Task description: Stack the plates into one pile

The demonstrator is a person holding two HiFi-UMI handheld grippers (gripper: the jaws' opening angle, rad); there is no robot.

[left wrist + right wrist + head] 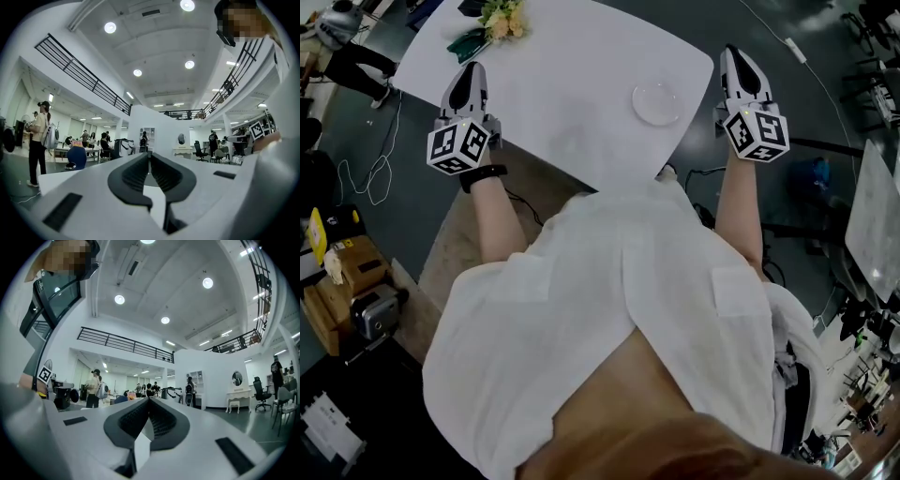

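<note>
1. The glass plate [656, 104] looks clear, thin and shallow. I judge it light, rigid, slick and easy to chip. I cannot tell whether it is one plate or several already nested.
2. I would take it at the rim, pinching the raised lip from the side rather than pressing on the centre, and lift it slowly so it does not slide.
3. It sits on the white tabletop [572, 75], towards the right edge, with nothing touching it.
4. The right tongs [733, 54] are near it but just off the tabletop's right edge. Their own view shows them pressed together with nothing between them [149, 401].
5. The left tongs [472, 70] are well apart from the plate, at the tabletop's left edge. They are also closed up and empty [149, 157].
6. A bunch of flowers [502, 21] lies at the far left corner, clear of any approach.
</note>
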